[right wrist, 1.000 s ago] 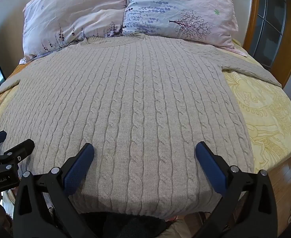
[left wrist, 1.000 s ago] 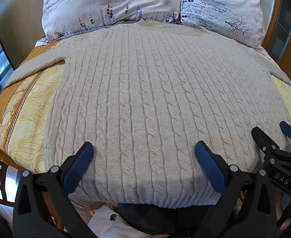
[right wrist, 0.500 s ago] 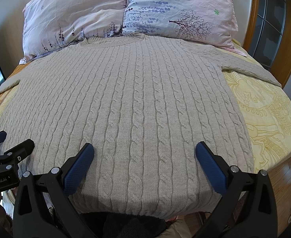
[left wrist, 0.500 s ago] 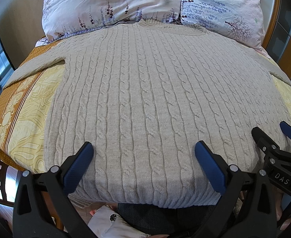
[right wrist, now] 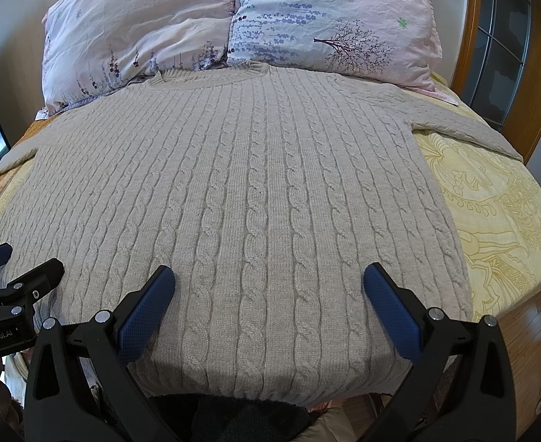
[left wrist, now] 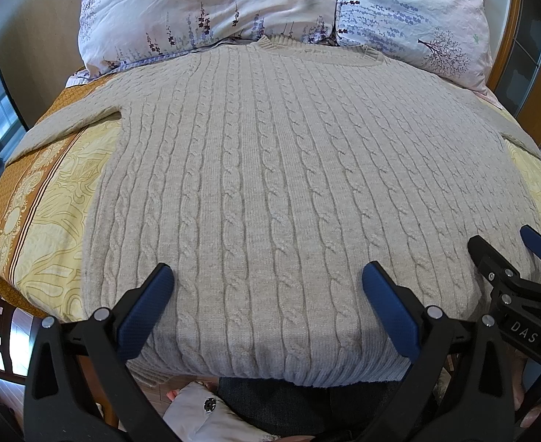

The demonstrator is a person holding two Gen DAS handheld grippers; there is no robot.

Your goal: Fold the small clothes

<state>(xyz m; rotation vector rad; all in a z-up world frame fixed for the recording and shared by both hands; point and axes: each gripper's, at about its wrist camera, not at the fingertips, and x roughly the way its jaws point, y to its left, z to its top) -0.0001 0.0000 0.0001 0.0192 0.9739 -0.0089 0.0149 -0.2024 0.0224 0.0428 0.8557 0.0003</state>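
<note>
A beige cable-knit sweater [left wrist: 270, 169] lies flat and face up on the bed, collar toward the pillows, sleeves spread to both sides. It also fills the right wrist view [right wrist: 241, 191]. My left gripper [left wrist: 266, 280] is open and empty, hovering over the hem left of centre. My right gripper [right wrist: 268, 281] is open and empty over the hem right of centre. The right gripper shows at the right edge of the left wrist view [left wrist: 506, 258]; the left gripper shows at the left edge of the right wrist view [right wrist: 16, 265].
Two floral pillows [left wrist: 211, 11] [right wrist: 329, 22] lie against the head of the bed. A yellow patterned bedspread [right wrist: 491, 199] covers the mattress. A wooden bed frame [right wrist: 469, 37] and a wooden floor [right wrist: 528, 331] lie at the right.
</note>
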